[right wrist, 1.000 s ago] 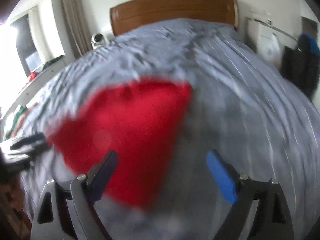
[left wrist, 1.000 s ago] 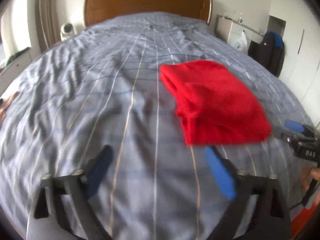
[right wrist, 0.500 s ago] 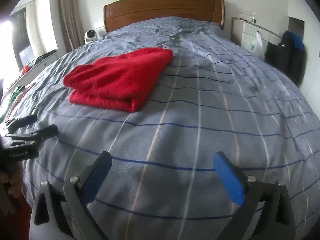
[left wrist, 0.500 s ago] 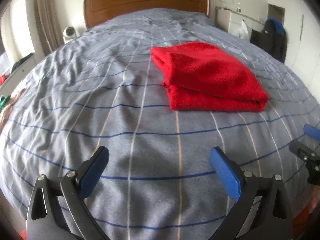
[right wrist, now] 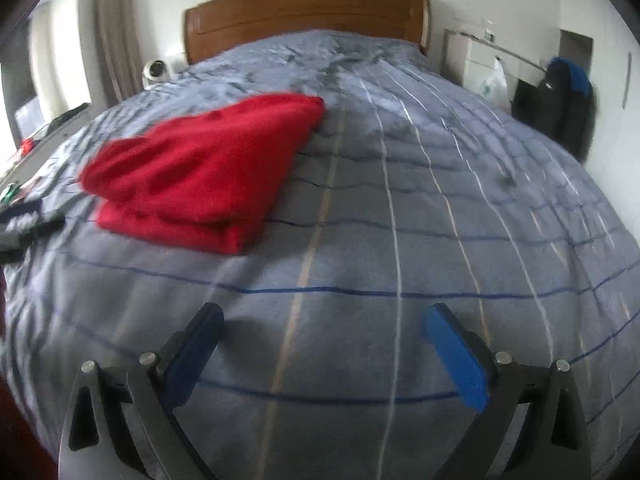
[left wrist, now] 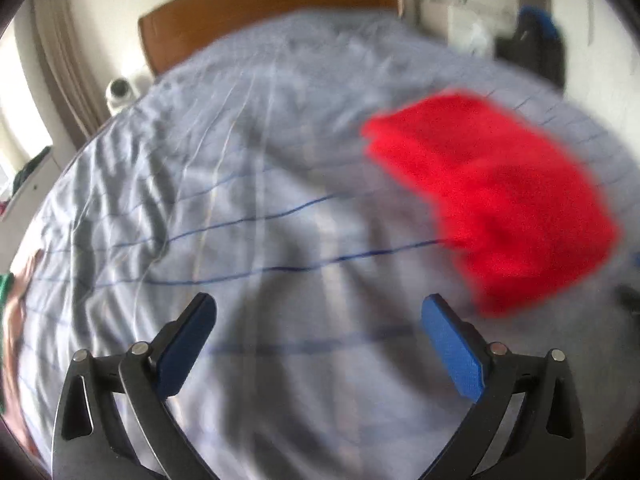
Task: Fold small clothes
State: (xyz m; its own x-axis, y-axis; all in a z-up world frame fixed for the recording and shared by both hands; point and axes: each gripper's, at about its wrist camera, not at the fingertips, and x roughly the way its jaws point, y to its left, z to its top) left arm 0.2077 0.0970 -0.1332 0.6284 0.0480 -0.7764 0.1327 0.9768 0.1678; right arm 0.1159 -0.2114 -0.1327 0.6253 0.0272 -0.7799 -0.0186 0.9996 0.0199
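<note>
A folded red garment (left wrist: 496, 196) lies flat on the grey striped bedspread (left wrist: 248, 208); it sits ahead and to the right in the blurred left wrist view. In the right wrist view the garment (right wrist: 204, 172) lies ahead and to the left. My left gripper (left wrist: 318, 320) is open and empty, low over the bedspread, short of the garment's near left corner. My right gripper (right wrist: 322, 326) is open and empty over bare bedspread (right wrist: 400, 240), to the right of the garment. The left gripper's tips (right wrist: 28, 228) show at the left edge of the right wrist view.
A wooden headboard (right wrist: 308, 12) stands at the far end of the bed. A small white camera or fan (right wrist: 156, 72) sits to the left of it. A white cabinet (right wrist: 480, 64) and a dark backpack (right wrist: 560, 100) stand on the right side.
Both grippers stayed open and empty. The left wrist view swung left, so the garment moved to its right side and blurred. The right gripper shifted a little closer to the garment.
</note>
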